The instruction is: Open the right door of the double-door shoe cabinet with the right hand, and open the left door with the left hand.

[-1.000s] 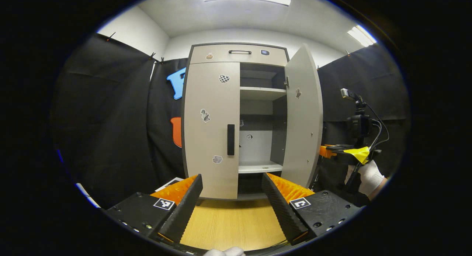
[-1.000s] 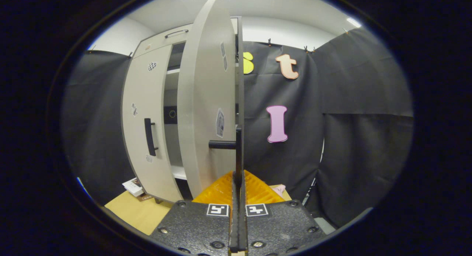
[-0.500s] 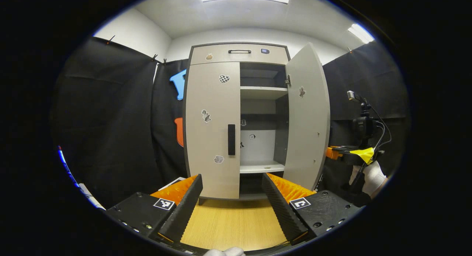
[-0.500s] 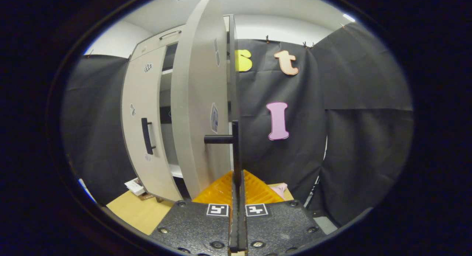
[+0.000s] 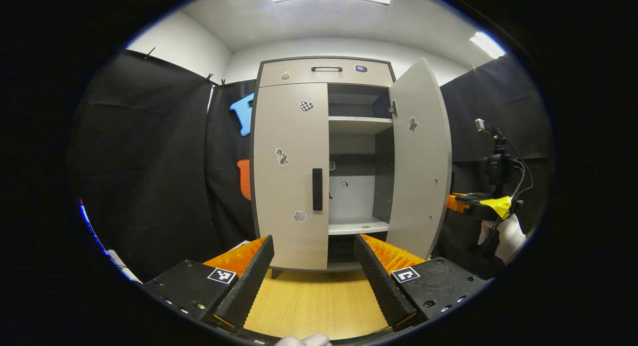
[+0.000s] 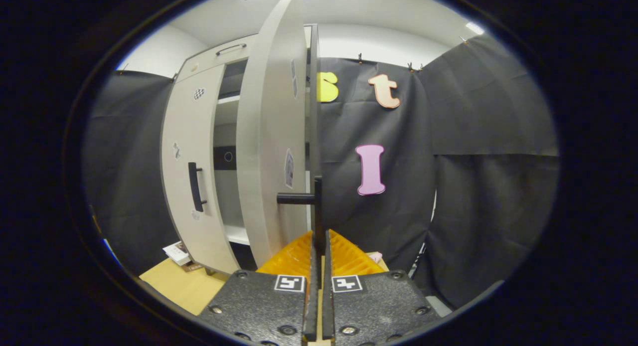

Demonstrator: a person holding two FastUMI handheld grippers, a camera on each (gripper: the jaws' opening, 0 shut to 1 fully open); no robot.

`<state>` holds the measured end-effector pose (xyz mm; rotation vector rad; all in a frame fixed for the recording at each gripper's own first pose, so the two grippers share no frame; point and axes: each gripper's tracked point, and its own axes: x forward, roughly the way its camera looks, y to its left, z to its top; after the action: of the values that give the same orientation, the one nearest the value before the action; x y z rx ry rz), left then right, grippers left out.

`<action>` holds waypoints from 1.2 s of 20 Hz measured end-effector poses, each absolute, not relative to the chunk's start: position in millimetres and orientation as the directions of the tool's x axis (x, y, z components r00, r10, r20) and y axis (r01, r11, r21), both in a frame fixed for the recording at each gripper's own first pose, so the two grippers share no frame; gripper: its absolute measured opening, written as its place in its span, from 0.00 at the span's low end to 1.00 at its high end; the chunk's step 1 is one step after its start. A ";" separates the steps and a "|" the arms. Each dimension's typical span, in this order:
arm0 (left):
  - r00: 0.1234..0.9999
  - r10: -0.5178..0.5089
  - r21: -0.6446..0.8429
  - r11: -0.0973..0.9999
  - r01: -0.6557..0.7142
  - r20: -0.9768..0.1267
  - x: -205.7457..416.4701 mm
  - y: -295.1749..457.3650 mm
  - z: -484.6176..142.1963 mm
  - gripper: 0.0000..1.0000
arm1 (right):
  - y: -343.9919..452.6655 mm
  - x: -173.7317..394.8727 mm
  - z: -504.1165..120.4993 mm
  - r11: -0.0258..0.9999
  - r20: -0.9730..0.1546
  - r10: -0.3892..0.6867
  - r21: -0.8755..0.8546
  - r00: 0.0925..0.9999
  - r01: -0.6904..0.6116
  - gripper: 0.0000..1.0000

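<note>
Shoe cabinet (image 5: 324,72) stands upright on a wood-grain floor (image 5: 314,301), centred ahead in the left gripper view; pale grey body, top drawer with a dark pull.
Right door (image 5: 419,161) swung wide open, its inner face turned toward the left gripper view; shelves (image 5: 360,125) inside exposed; a few small stickers on the back panel.
Left door (image 5: 290,171) closed flat against the frame; vertical dark handle (image 5: 317,189) near its inner edge; stickers scattered over its face.
Right gripper (image 6: 317,246): fingers nearly together with a narrow gap, clamped around the lower end of the right door's handle (image 6: 317,206), which is seen edge-on with its standoff bar running to the door; right door (image 6: 271,146) just to the left of it in the right gripper view, left door (image 6: 192,156) farther off.
Left gripper (image 5: 314,256): jaws spread wide, holding nothing; well short of the cabinet, roughly in line with the left door's handle.
Gloved hand (image 5: 507,231) at the far right of the left gripper view, holding the right gripper (image 5: 468,202) beside the open door's edge; camera on a stand (image 5: 498,161) just behind it.
</note>
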<state>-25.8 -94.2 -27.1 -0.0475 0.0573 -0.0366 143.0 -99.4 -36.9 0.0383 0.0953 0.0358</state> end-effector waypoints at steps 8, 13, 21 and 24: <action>0.997 -0.060 -0.041 0.997 0.057 -0.057 -18.5 -69.7 -31.7 0.97 | -118.6 95.8 -18.9 0.997 -0.080 -0.073 0.033 0.994 0.076 0.82; 0.995 -0.073 -0.017 0.997 0.072 -0.062 -5.0 -50.8 -36.2 0.98 | -82.3 51.8 -8.7 0.997 -0.045 -0.062 0.033 0.997 0.064 0.98; 0.995 -0.075 -0.012 0.997 0.074 -0.062 26.1 -15.7 -44.1 0.96 | 6.7 6.4 -22.1 0.997 -0.068 0.030 0.068 0.997 -0.025 1.00; 0.997 -0.058 -0.002 0.998 0.058 -0.049 46.8 -6.3 -44.0 0.96 | 24.7 -1.1 -26.3 0.996 -0.074 0.054 0.070 0.996 -0.049 0.99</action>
<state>46.8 -6.3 -44.0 -0.0007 0.0487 -0.0585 -1.1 24.7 -26.3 0.0686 0.0758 0.0515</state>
